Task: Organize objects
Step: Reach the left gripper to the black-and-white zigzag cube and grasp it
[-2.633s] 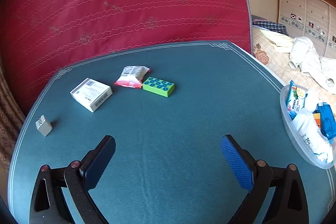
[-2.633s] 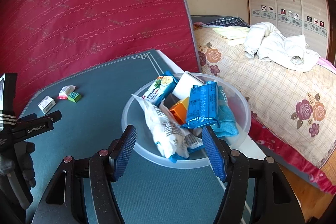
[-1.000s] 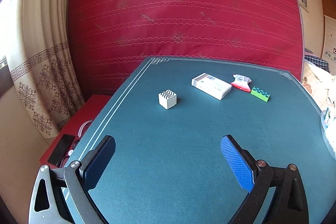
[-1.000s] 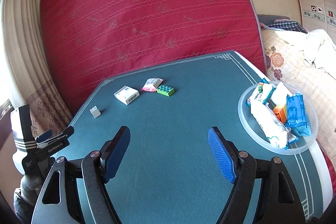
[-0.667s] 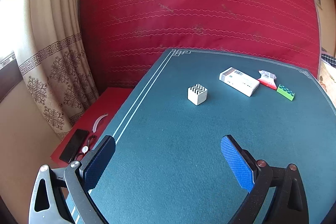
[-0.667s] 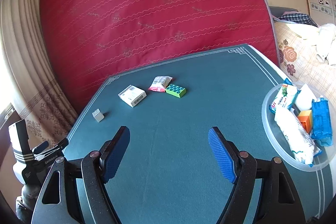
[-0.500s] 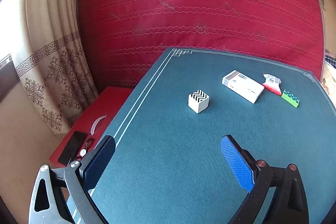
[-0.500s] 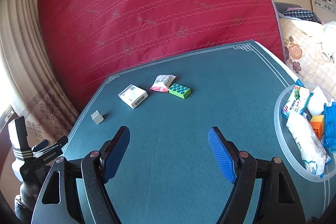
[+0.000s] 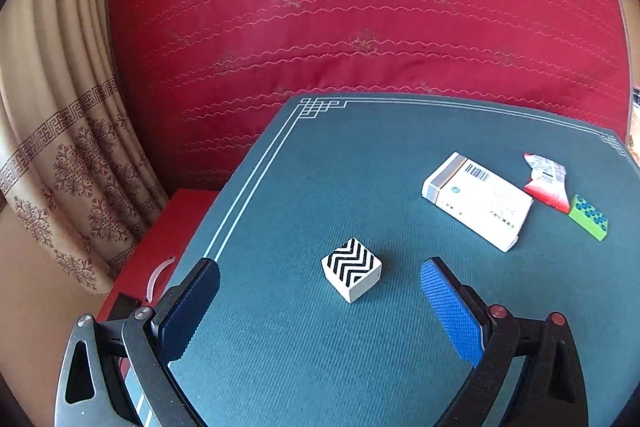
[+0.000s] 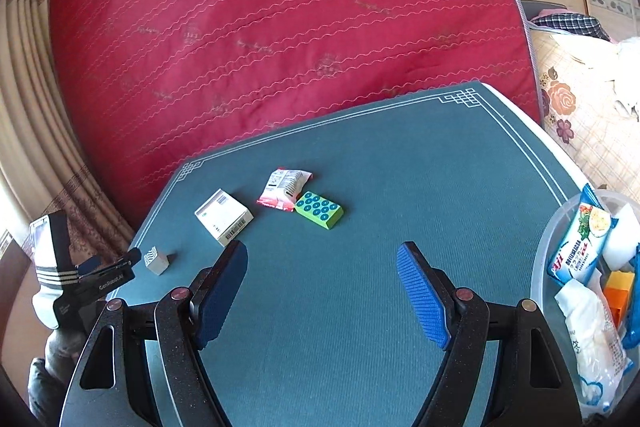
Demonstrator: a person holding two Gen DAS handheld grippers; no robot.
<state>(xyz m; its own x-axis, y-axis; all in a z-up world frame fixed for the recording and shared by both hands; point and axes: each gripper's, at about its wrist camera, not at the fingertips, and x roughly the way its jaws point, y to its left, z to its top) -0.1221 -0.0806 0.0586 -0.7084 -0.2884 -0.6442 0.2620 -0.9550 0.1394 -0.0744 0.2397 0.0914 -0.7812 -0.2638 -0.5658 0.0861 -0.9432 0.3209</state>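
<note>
Left gripper (image 9: 320, 281) spread wide, nothing grasped; zigzag-patterned cube (image 9: 351, 269) seen on the green table (image 9: 360, 155), between and just ahead of the pads, untouched. Right gripper (image 10: 322, 273) likewise spread, empty.

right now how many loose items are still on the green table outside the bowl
4. The zigzag cube sits between the left gripper's open jaws. The white box, red-and-white packet and green dotted block lie further right. None seem hidden.
</note>
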